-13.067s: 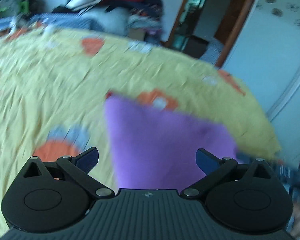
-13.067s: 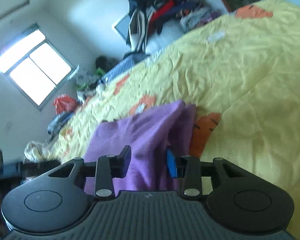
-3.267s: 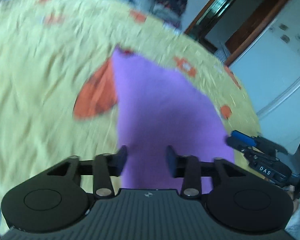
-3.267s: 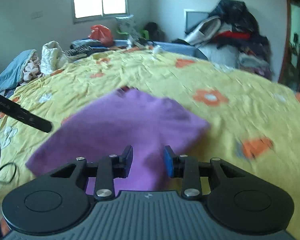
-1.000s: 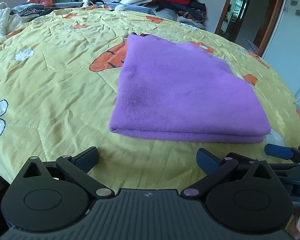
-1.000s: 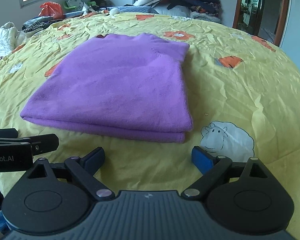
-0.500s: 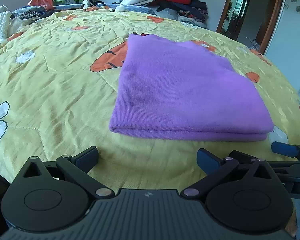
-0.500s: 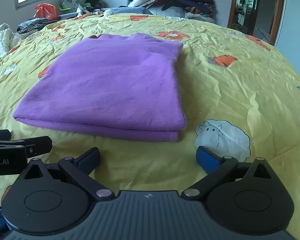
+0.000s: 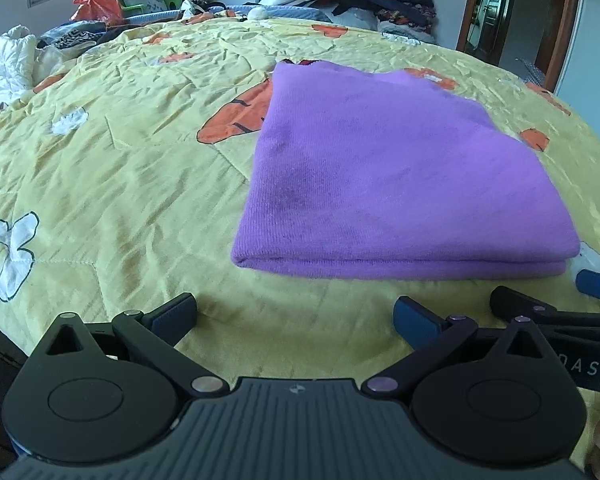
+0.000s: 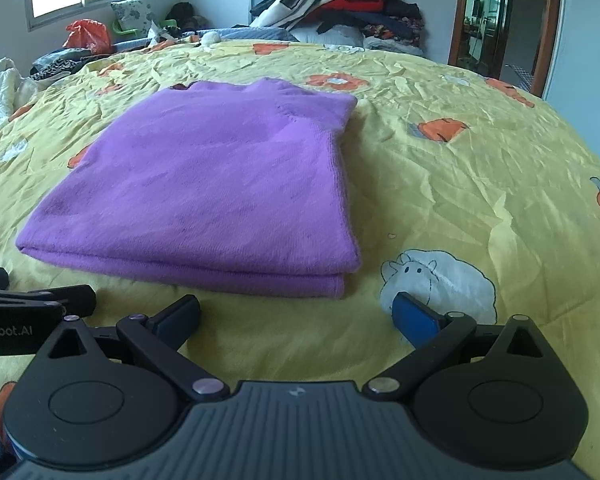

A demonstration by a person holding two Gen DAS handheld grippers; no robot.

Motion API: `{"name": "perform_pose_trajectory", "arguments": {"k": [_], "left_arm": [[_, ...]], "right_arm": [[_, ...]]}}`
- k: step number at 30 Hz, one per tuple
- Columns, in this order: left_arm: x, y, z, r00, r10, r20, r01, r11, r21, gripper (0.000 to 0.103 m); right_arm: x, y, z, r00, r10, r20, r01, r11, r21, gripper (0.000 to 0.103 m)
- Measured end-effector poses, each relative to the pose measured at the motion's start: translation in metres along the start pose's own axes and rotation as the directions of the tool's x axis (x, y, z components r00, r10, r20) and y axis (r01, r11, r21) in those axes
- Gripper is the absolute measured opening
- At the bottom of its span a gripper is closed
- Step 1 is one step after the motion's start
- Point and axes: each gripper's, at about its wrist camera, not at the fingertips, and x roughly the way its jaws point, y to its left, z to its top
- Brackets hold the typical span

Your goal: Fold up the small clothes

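A purple knit garment (image 9: 396, 176) lies folded flat in a neat rectangle on the yellow patterned bedspread (image 9: 132, 168). In the right wrist view the same garment (image 10: 220, 184) shows its doubled front edge facing me. My left gripper (image 9: 296, 312) is open, low over the bedspread just short of the garment's near edge, nothing between its fingers. My right gripper (image 10: 296, 312) is open too, beside the left one, also short of the fold and empty. The right gripper's fingers (image 9: 596, 284) show at the left wrist view's right edge.
A heap of clothes (image 10: 340, 4) is piled past the far end of the bed. Bags and bundles (image 9: 96, 8) sit along the far left under a window. A wooden door frame (image 10: 500, 20) stands at the far right. The bed's near edge drops off at lower left.
Both grippers, earlier shut on the purple garment while lifting and folding it, have let go and stand open. Over the last second both have drawn back slightly; the garment lies still.
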Motion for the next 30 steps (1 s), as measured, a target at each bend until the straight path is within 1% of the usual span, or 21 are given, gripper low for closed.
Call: {"name": "perform_pose_trajectory", "arguments": {"k": [12,30], "left_arm": [[0.0026,-0.0012,0.0002,1.0,0.008,0.018,-0.008,1.0,0.009,0.103],[0.0029,-0.001,0.0004,1.0,0.008,0.019,-0.008,1.0,0.01,0.103]], "right_arm": [[0.0055,-0.0011,0.0043,1.0,0.011,0.006,-0.011,1.0,-0.011,0.103],[0.0051,-0.0008,0.0039,1.0,0.011,0.005,-0.011,1.0,-0.012,0.103]]}}
